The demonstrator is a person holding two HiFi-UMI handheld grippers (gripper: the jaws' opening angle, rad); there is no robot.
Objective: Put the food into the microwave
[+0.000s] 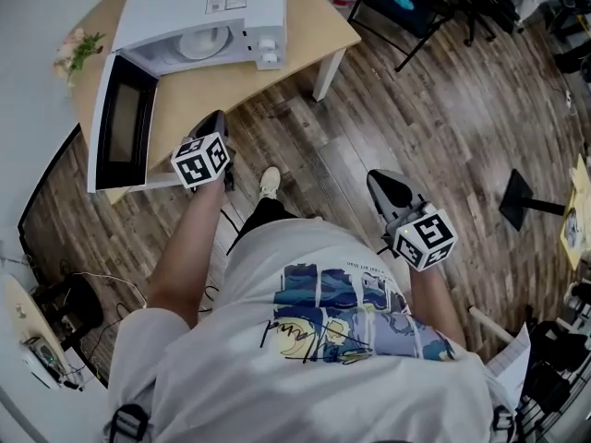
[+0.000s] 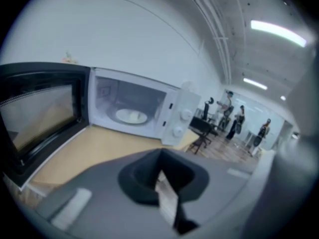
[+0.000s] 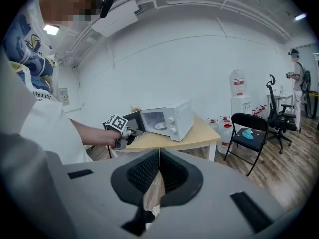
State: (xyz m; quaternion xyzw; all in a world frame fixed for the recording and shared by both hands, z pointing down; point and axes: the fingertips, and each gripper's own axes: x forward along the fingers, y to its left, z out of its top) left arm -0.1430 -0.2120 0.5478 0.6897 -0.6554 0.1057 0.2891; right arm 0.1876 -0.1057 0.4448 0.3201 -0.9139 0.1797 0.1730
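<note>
A white microwave (image 1: pixel 208 12) stands on the tan table (image 1: pixel 305 40) with its black-framed door (image 1: pixel 125 123) swung wide open. A pale round plate (image 2: pixel 132 116) lies inside it; whether food is on it I cannot tell. My left gripper (image 1: pixel 219 116) hovers at the table's near edge beside the door, its jaws shut with nothing between them (image 2: pixel 160 154). The right gripper (image 1: pixel 377 179) hangs over the wooden floor, away from the table, also shut and empty (image 3: pixel 159 152). The right gripper view takes in the microwave (image 3: pixel 169 118) and the left gripper (image 3: pixel 134 132) in front of it.
A black folding chair (image 3: pixel 251 133) with a blue item on its seat stands right of the table. Water bottles (image 3: pixel 238 86) line the wall behind. Flowers (image 1: pixel 74 49) sit at the table's far left. A black stand base (image 1: pixel 517 201) rests on the floor. People (image 2: pixel 234 118) stand far off.
</note>
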